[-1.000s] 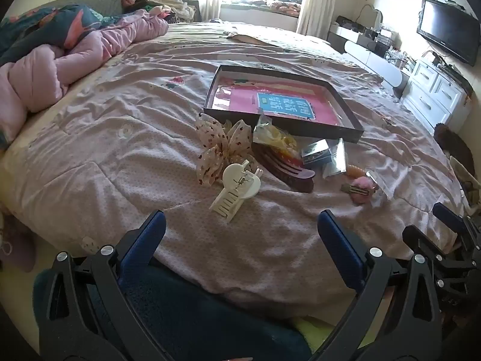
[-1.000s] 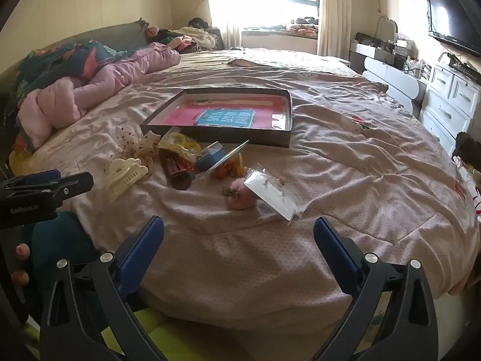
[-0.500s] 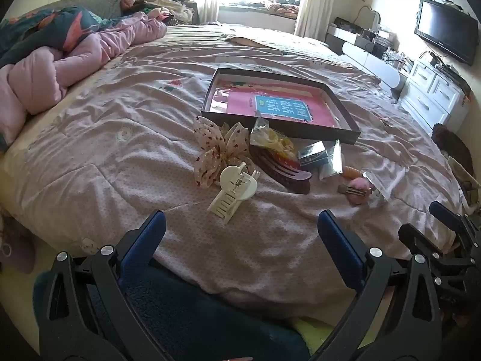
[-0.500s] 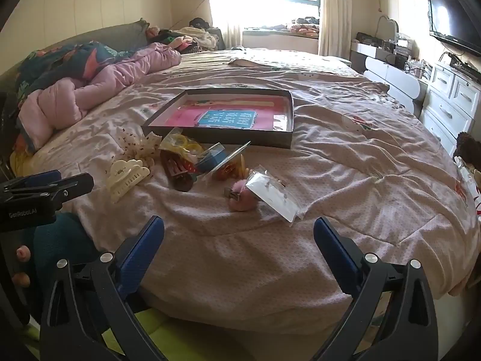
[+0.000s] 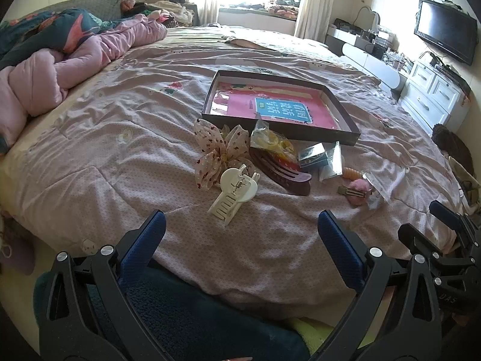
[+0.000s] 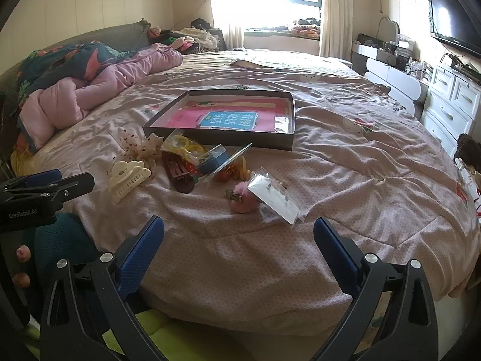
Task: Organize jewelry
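Observation:
A shallow dark box (image 5: 339, 132) (image 6: 282, 143) with a pink and blue sheet inside lies on the bed. In front of it lies a heap of hair accessories: a cream claw clip (image 5: 233, 194) (image 6: 127, 177), a spotted bow (image 5: 215, 153), a dark red clip (image 5: 282, 173), a bag of yellow bands (image 5: 272, 143), a pink fluffy clip (image 5: 357, 191) (image 6: 243, 200) and a clear packet (image 6: 276, 200). My left gripper (image 5: 240, 237) is open near the bed's front edge, short of the cream clip. My right gripper (image 6: 239, 237) is open, short of the pink clip.
The pink bedspread (image 5: 120, 150) covers a wide bed. A rolled pink quilt (image 5: 60, 69) lies at the left. White drawers (image 5: 433, 99) and a wall TV (image 5: 445, 42) stand at the right. My left gripper also shows in the right wrist view (image 6: 45, 189).
Both grippers have moved slightly forward toward the heap of accessories. Both stay open and empty.

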{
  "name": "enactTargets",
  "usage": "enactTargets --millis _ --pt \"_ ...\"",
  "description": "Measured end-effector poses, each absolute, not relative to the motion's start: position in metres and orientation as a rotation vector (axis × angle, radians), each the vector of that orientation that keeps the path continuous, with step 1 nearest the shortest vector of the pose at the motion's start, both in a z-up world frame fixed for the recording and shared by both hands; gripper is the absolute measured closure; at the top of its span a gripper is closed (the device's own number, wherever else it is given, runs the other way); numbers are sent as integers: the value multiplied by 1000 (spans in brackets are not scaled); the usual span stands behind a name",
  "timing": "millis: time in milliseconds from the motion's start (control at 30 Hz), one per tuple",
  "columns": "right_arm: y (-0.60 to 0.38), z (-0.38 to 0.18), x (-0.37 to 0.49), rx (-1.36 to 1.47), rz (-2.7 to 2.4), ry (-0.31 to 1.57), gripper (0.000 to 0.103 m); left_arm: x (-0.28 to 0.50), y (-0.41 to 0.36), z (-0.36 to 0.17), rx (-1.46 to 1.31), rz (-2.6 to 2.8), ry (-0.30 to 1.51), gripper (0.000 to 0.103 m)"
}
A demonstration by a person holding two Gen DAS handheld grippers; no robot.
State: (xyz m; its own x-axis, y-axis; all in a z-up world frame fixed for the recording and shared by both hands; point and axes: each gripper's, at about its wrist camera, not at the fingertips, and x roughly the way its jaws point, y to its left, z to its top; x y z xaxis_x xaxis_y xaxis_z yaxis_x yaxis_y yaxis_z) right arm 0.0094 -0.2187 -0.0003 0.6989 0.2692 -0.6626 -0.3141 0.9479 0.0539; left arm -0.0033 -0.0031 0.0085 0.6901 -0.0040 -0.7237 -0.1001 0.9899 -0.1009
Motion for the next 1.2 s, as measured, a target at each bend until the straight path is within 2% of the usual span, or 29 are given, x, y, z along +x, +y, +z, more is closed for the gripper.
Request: enactTargets --millis 1200 --pt "-220 1 9 -60 327 722 6 0 0 12 -134 52 799 10"
